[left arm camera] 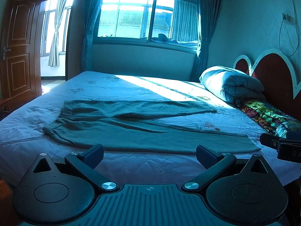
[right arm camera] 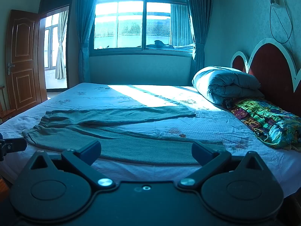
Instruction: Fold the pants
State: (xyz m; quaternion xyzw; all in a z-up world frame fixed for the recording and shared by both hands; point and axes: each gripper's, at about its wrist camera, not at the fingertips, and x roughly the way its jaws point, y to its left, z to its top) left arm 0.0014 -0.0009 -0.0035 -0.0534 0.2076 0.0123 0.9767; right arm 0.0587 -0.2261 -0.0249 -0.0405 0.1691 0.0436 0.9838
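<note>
Pants (left arm camera: pixel 131 131) flat on bed (left arm camera: pixel 150 167), unfolded. Left tongs (left arm camera: pixel 149 155) and right tongs (right arm camera: pixel 145 151) both released, empty. Best pinch near leg's edge cleanly.

A pair of grey-green pants (left arm camera: pixel 131 130) is lying spread across a bed (left arm camera: pixel 131 167) covered in a pale floral sheet, waistband to the left, the two legs splaying apart toward the right. The left gripper (left arm camera: pixel 149 155) is hovering at the near edge of the bed with its jaws standing wide apart, holding nothing and just short of the nearer leg's hem. The right gripper (left arm camera: pixel 282 145) is poking in at the right edge, its jaws out of sight. A rolled duvet (left arm camera: pixel 231 83) and a multicoloured cloth (left arm camera: pixel 267 114) are resting against the red headboard (left arm camera: pixel 272 75), while sunlight from the window (left arm camera: pixel 143 13) is falling across the far side of the sheet.
</note>
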